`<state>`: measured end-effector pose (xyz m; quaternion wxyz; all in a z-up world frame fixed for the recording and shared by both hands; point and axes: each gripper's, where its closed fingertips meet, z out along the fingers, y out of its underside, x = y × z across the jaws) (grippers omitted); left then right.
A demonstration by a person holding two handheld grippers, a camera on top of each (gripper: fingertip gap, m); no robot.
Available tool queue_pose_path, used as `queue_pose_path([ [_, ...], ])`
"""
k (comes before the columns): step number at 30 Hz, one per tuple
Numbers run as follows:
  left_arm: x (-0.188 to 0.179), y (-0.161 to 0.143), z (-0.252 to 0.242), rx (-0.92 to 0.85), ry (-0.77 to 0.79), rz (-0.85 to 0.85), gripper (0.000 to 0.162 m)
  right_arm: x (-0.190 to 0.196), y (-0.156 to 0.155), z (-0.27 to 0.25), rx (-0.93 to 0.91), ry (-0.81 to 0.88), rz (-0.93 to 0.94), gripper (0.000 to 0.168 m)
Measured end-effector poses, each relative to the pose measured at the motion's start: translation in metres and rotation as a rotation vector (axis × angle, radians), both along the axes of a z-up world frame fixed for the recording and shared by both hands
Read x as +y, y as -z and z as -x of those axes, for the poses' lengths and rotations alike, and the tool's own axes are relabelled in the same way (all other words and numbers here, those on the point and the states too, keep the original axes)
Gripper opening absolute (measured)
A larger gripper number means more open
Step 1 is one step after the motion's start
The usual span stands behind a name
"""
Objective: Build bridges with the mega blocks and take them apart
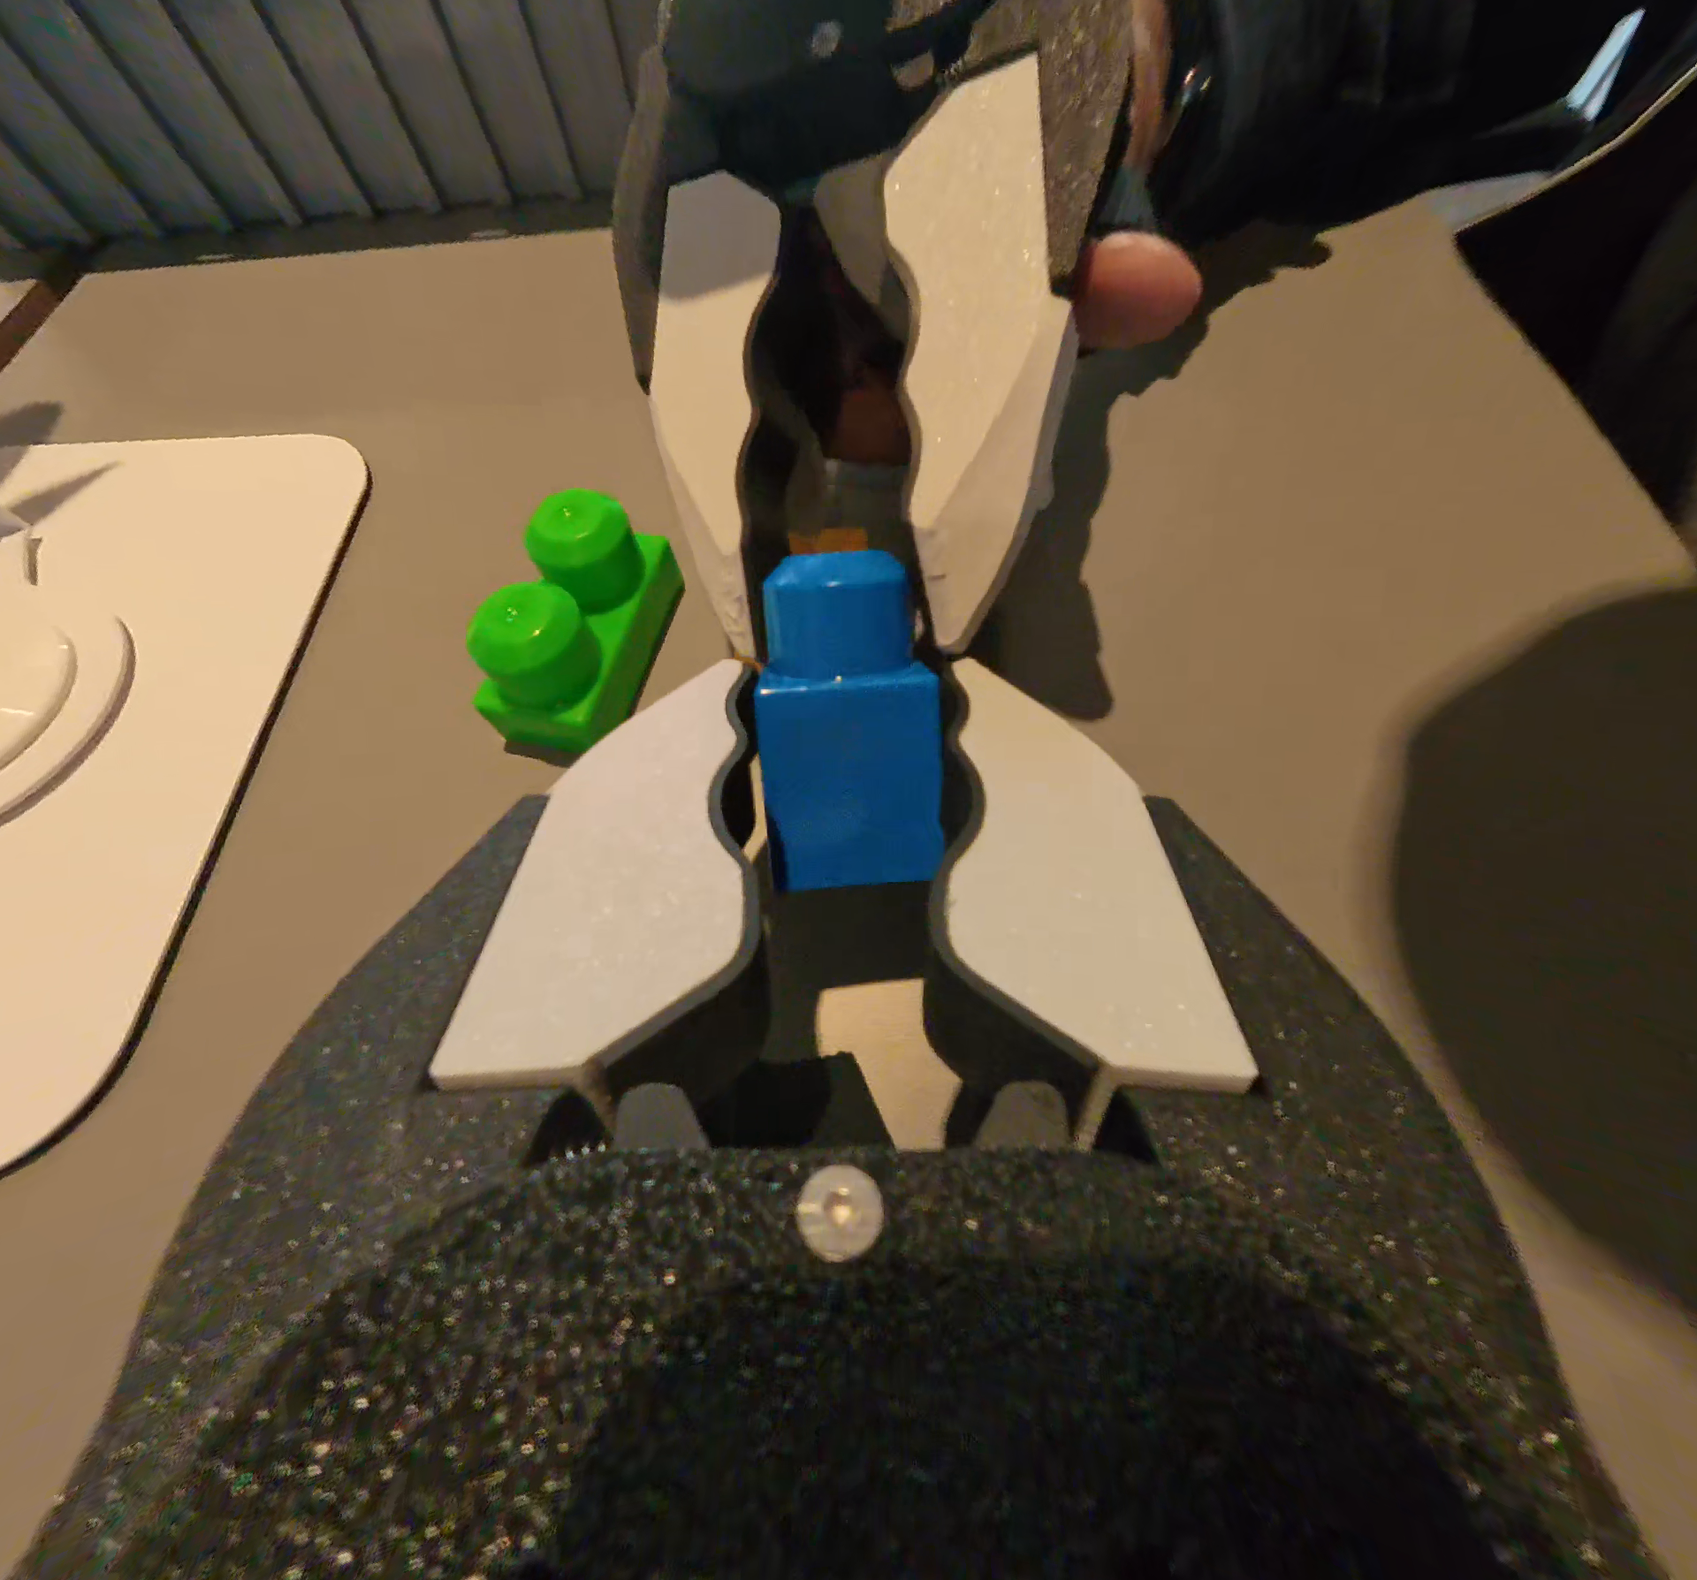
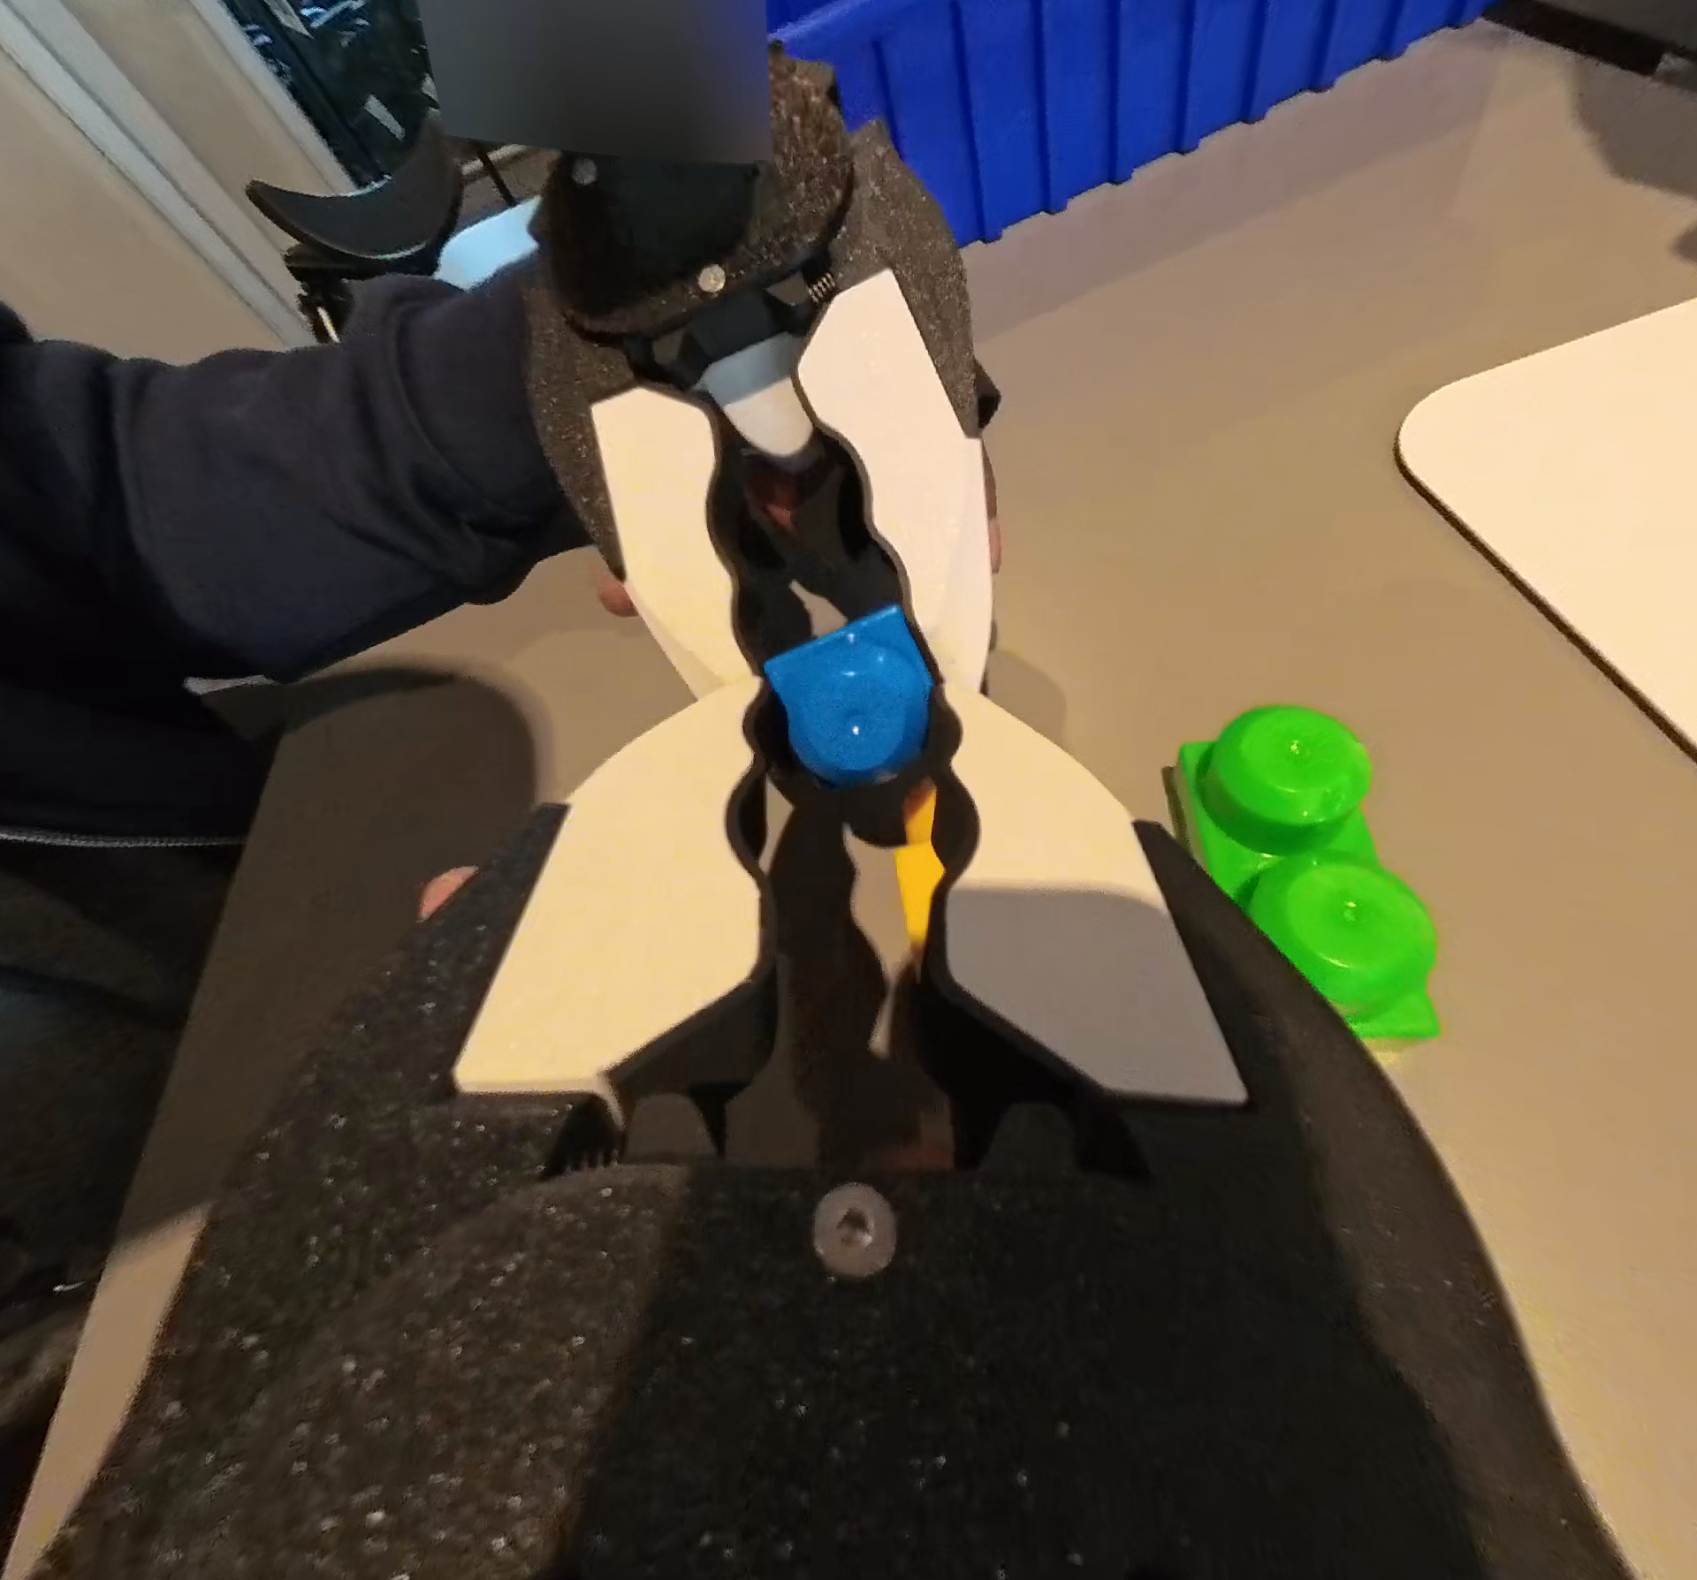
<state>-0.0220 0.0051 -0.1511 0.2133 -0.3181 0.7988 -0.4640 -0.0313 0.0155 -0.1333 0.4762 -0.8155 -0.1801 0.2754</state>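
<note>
1. Left tongs (image 1: 849, 756): the two white fingers (image 1: 643, 875) are pinched against the sides of a blue block (image 1: 849, 788), which stands upright between them with its single stud pointing up.
2. Right tongs (image 2: 849, 742): seen in their own view, they meet the left tongs tip to tip around the same blue block (image 2: 849, 714). Their white fingertips (image 2: 661, 801) lie close on either side of its stud. Whether they actually press on it cannot be told.
3. Yellow piece (image 2: 918, 870): a narrow strip of yellow shows below the blue block, in the gap between the right tongs' fingers. Its shape and what it touches are hidden.
4. Green block (image 1: 574, 622): a two-stud brick lying on the grey tabletop (image 1: 1240, 618), studs up, just to the left of the left tongs and apart from them. In the right wrist view it lies just to the right of the right tongs (image 2: 1309, 870).
5. White mat (image 1: 165, 710): a flat board with rounded corners, on the tabletop beyond the green block as seen from the left tongs.
6. Blue bin (image 2: 1148, 39): a ribbed plastic bin at the far edge, behind the left tongs in the right wrist view.
7. Dark sleeve (image 2: 230, 480): covers the arm that holds the left tongs.
</note>
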Motion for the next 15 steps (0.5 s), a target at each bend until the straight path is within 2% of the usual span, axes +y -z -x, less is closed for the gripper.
queue_pose_path([
  [8, 0.003, 0.011, -0.002, 0.04, -0.026, -0.054, 0.036, 0.002, 0.008, -0.004, -0.138, 0.049, 0.019, 0.029],
  [9, 0.004, 0.011, -0.002, 0.054, -0.033, -0.047, 0.038, 0.002, 0.008, -0.004, -0.153, 0.047, 0.026, 0.029],
  [11, 0.013, 0.014, 0.0, 0.098, -0.083, -0.05, 0.054, 0.0, 0.01, -0.005, -0.203, 0.036, 0.05, 0.029],
  [12, 0.017, 0.016, 0.004, 0.139, -0.093, -0.043, 0.058, 0.0, 0.012, -0.006, -0.236, 0.028, 0.068, 0.029],
  [15, 0.017, 0.018, 0.013, 0.187, -0.081, -0.057, 0.055, -0.003, 0.018, -0.005, -0.349, -0.009, 0.135, 0.029],
])
